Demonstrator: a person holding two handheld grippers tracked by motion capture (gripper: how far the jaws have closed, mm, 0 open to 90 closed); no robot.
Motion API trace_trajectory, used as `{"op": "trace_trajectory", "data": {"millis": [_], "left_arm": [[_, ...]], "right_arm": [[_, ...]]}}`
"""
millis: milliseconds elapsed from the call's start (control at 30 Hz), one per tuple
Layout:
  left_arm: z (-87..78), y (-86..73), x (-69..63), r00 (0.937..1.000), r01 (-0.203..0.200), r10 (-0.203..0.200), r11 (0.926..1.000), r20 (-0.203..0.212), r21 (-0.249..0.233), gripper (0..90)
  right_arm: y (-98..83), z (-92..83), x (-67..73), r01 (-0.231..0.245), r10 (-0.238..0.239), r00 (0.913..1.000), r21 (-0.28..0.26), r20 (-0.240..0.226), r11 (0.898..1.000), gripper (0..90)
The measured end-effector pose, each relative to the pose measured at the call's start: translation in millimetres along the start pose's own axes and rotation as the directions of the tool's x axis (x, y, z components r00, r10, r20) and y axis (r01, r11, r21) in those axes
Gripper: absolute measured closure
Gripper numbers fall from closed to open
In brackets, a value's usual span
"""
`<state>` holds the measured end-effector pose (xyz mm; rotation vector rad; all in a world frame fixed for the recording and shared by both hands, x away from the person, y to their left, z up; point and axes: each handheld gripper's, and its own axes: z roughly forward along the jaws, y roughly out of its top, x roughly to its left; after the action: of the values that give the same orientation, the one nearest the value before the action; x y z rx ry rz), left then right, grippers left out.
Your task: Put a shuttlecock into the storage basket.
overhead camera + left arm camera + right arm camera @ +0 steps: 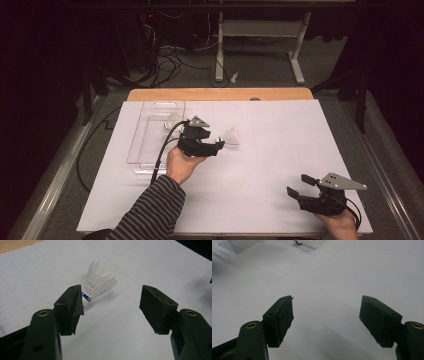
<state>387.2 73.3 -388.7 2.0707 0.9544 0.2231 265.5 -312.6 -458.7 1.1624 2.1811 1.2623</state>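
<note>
Shuttlecock [96, 285] lay on the surface [150, 262] just ahead of the left gripper [111, 303], beside its left jaw, cork toward it, feathers away; jaws open, empty. Right gripper [327, 315] sat well apart, open.

Left forearm in a black-and-grey striped sleeve [150, 210] enters from the near edge of the table and reaches diagonally toward its middle. The left hand [182, 162] grips the body of the black two-jaw left gripper [220, 142], which carries a grey three-cornered plate and a trailing black cable; its jaws point toward the right edge, level with the table, and stand wide apart, with nothing pressed between the pads. The right hand [342, 225] rests at the near right corner, holding the matching black right gripper [299, 185], whose jaws point toward the left edge and also stand wide apart, holding nothing.
</note>
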Motion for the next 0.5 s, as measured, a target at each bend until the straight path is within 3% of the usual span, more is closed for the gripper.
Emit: {"op": "trace_trajectory", "data": {"millis": [500], "left_arm": [[8.1, 14.7, -0.5, 0.9998, 0.02, -0.02, 0.9991, -0.003, 0.038, 36.4]], "right_arm": [[0.0, 0.0, 0.0, 0.0, 0.0, 1.0, 0.001, 0.0, 1.0, 27.7]]}}
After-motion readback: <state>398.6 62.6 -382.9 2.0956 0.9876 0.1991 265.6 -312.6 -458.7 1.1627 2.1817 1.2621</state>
